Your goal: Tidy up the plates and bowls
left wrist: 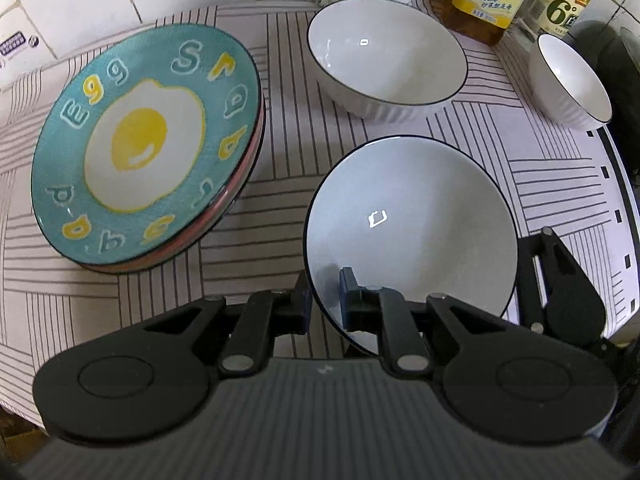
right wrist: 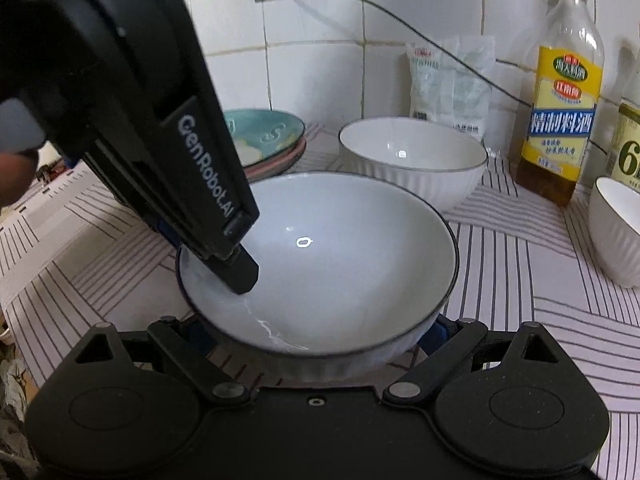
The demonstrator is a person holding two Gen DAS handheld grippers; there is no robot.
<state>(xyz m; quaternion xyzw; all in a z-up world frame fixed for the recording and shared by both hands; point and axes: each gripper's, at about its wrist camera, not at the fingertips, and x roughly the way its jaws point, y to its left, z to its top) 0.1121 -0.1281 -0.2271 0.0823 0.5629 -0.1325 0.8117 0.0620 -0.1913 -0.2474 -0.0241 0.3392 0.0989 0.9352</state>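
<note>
My left gripper point(left wrist: 326, 300) is shut on the near rim of a white bowl with a dark rim point(left wrist: 412, 232), one finger inside it and one outside. The same bowl point(right wrist: 340, 264) fills the right wrist view, with the left gripper point(right wrist: 224, 256) clamped on its left rim. My right gripper point(right wrist: 316, 332) is open, its fingers on either side of the bowl's base, not closed on it. A second white bowl point(left wrist: 384, 60) point(right wrist: 412, 164) stands behind, a third point(left wrist: 568, 80) point(right wrist: 616, 232) at the right. A stack of plates topped by a teal egg plate point(left wrist: 144, 144) point(right wrist: 268, 136) sits at the left.
Everything stands on a striped cloth point(left wrist: 280, 184). Along the tiled back wall stand a cooking wine bottle point(right wrist: 560, 100), a second bottle point(right wrist: 628, 140) and a white bag point(right wrist: 448, 84). A cord point(right wrist: 400, 20) runs across the wall. A dark appliance point(left wrist: 616, 60) is at the far right.
</note>
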